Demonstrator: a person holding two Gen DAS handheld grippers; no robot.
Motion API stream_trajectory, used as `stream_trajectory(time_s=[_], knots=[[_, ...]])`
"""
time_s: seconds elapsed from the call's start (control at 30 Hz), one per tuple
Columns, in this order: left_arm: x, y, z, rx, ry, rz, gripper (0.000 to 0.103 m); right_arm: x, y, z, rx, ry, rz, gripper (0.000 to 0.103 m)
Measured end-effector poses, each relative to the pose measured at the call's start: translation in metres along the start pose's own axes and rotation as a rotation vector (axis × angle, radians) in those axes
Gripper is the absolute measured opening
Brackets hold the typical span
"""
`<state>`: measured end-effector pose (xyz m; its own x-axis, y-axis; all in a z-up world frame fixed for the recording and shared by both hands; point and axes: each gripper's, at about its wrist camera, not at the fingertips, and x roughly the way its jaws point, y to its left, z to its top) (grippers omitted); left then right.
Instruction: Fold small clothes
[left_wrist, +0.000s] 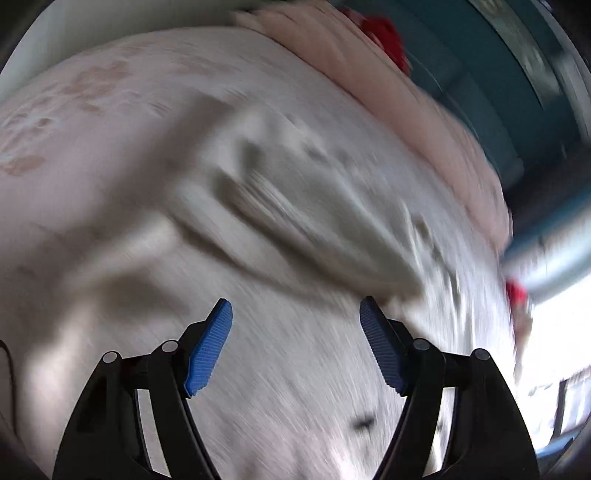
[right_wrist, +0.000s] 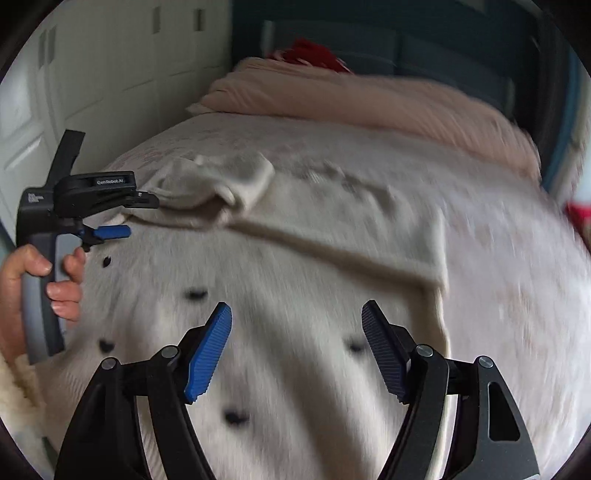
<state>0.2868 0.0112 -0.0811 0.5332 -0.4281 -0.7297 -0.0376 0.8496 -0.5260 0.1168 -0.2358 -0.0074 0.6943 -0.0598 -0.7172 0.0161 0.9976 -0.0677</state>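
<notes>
The right hand-held gripper (right_wrist: 296, 314) hangs over the near part of a cream garment (right_wrist: 288, 266) with dark spots, its blue-padded jaws standing apart with nothing between them. In the left wrist view the left hand-held gripper (left_wrist: 296, 310) also has its jaws spread wide, with only blurred pale cloth beneath and none of it pinched. The right wrist view shows that same left tool at the far left, gripped by a hand (right_wrist: 44, 284) just beside the garment's left edge.

The garment lies spread on the bed (right_wrist: 517, 266), a part of it doubled over into a thick fold running across the middle toward the right. Beyond it, at the far end of the bed, lies a pink pillow (right_wrist: 369, 99) with something red (right_wrist: 314, 55) behind it. White cupboard doors (right_wrist: 92, 74) stand to the left.
</notes>
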Motion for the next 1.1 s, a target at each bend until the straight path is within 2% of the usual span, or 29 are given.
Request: stream_trajectory(time_s=[0.07,0.13,0.2,0.3,0.33,0.37,0.4,0.43,0.47,0.53,0.6,0.63,0.67,0.7,0.73,0.83,0.87,0.93,1.0,1.07,1.1], knots=[[-0.001,0.013,0.018,-0.039,-0.049,0.013,0.069,0.022,0.026,0.029,-0.117,-0.038,-0.005,0.071],[0.008,0.026,0.027,-0.094,-0.033,0.034,0.068,0.052,0.061,0.057,-0.254,-0.061,-0.005,0.071],[0.020,0.041,0.038,-0.166,0.001,0.036,0.062,0.081,0.090,0.075,-0.339,-0.043,0.006,0.071],[0.018,0.055,0.039,-0.192,-0.030,0.041,0.055,0.132,0.125,0.090,-0.448,0.020,-0.018,0.070],[0.018,0.056,0.037,-0.192,-0.033,0.040,0.053,0.144,0.131,0.093,-0.470,0.036,-0.036,0.064],[0.016,0.057,0.034,-0.187,-0.036,0.045,0.051,0.157,0.134,0.096,-0.477,0.059,-0.046,0.052],[0.016,0.057,0.033,-0.179,-0.038,0.046,0.050,0.164,0.129,0.102,-0.437,0.086,-0.022,0.015],[0.012,0.060,0.032,-0.168,-0.039,0.045,0.050,0.165,0.121,0.110,-0.366,0.101,0.010,0.012],[0.012,0.061,0.031,-0.153,-0.039,0.045,0.050,0.159,0.094,0.121,-0.203,0.083,0.068,0.012],[0.011,0.062,0.034,-0.138,-0.040,0.047,0.050,0.140,0.035,0.129,0.100,0.028,0.129,0.012],[0.010,0.064,0.034,-0.134,-0.042,0.051,0.049,0.121,-0.048,0.104,0.478,-0.022,0.183,0.012],[0.011,0.064,0.035,-0.135,-0.044,0.052,0.049,0.121,-0.071,0.089,0.580,-0.016,0.192,0.013],[0.011,0.063,0.034,-0.137,-0.046,0.057,0.050,0.128,-0.097,0.066,0.664,0.026,0.186,0.015],[0.011,0.061,0.034,-0.135,-0.047,0.065,0.050,0.135,-0.112,0.048,0.695,0.075,0.153,0.020],[0.012,0.059,0.034,-0.136,-0.048,0.075,0.050,0.141,-0.122,0.033,0.716,0.118,0.126,0.020],[0.010,0.056,0.033,-0.157,-0.047,0.072,0.052,0.146,-0.139,0.014,0.793,0.130,0.201,0.022],[0.008,0.054,0.032,-0.171,-0.044,0.067,0.052,0.143,-0.142,0.013,0.802,0.116,0.203,0.027],[0.009,0.053,0.032,-0.191,-0.032,0.062,0.055,0.139,-0.143,0.017,0.789,0.087,0.198,0.058],[0.011,0.051,0.033,-0.215,-0.019,0.055,0.056,0.140,-0.145,0.025,0.781,0.057,0.192,0.067],[0.016,0.050,0.033,-0.246,0.007,0.024,0.055,0.146,-0.150,0.031,0.811,0.059,0.214,0.067],[0.019,0.051,0.034,-0.267,0.022,0.018,0.051,0.148,-0.155,0.032,0.854,0.062,0.236,0.067]])
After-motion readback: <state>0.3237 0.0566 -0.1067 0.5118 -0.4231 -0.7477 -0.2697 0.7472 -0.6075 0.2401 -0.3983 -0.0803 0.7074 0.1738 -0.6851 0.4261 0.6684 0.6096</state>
